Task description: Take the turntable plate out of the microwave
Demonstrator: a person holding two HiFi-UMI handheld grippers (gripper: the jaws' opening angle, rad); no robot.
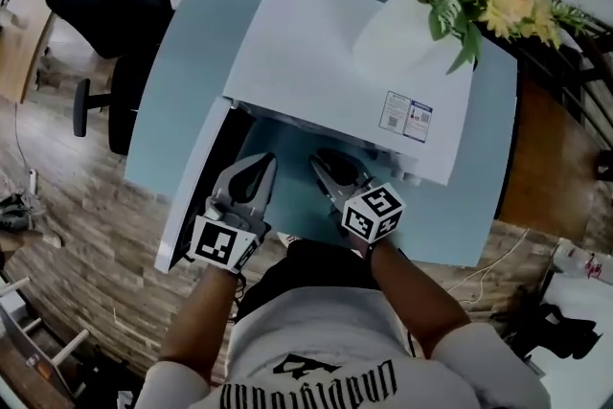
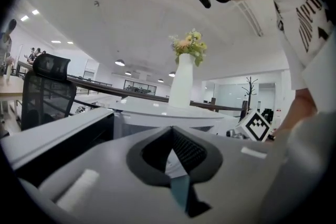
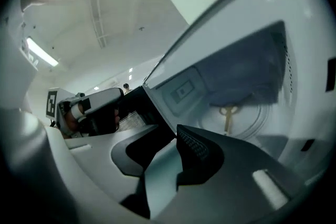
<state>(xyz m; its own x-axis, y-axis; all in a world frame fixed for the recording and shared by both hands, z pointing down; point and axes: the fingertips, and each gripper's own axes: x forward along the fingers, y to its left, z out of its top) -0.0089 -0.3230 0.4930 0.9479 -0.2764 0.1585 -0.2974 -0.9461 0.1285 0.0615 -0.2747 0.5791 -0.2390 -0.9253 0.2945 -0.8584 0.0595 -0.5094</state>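
My microwave door hangs open at nine o'clock of my left gripper. That gripper's jaws are pressed together on nothing and point toward twelve, at the white microwave. Just at its three o'clock is my right gripper, jaws standing apart with only air between them, at the mouth of the cavity. The turntable plate lies on the cavity floor at one o'clock of those jaws, untouched. A white vase of flowers stands at the microwave's two o'clock corner.
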